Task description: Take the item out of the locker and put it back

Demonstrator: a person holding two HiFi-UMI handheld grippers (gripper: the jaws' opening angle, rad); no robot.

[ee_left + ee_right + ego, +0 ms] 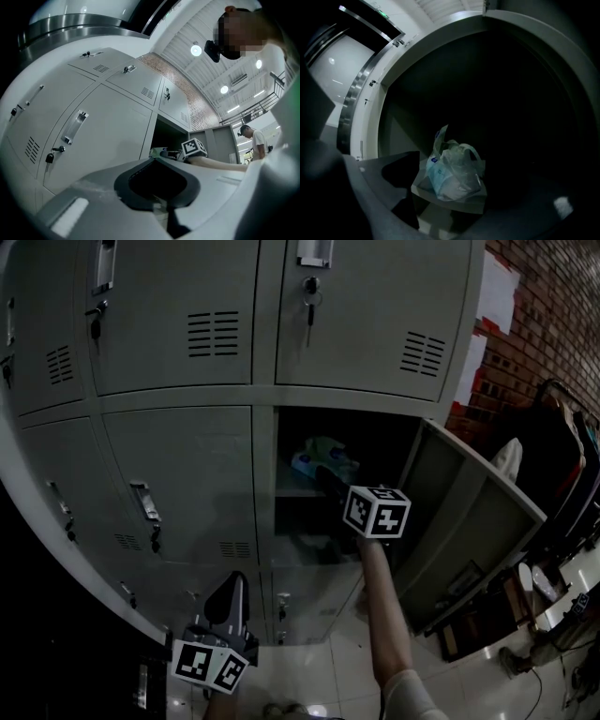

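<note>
The locker bank point(178, 474) in front of you has one compartment open, its door point(469, 512) swung right. The bag point(454, 176) sits on the shelf point(473, 204) inside, just ahead of your right gripper point(328, 486), whose jaws stand wide and grip nothing. Your left gripper point(232, 601) hangs low outside, jaws together and empty.

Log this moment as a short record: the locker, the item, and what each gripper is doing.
locker: one compartment open, its door swung out to the right
item: clear plastic bag with pale contents, inside the compartment on a pale ledge
right gripper: extended into the compartment, jaws apart, bag just ahead of them, not gripped
left gripper: held low outside the lockers, jaws together, nothing between them
neighbouring doors: closed; a key hangs in the one above
</note>
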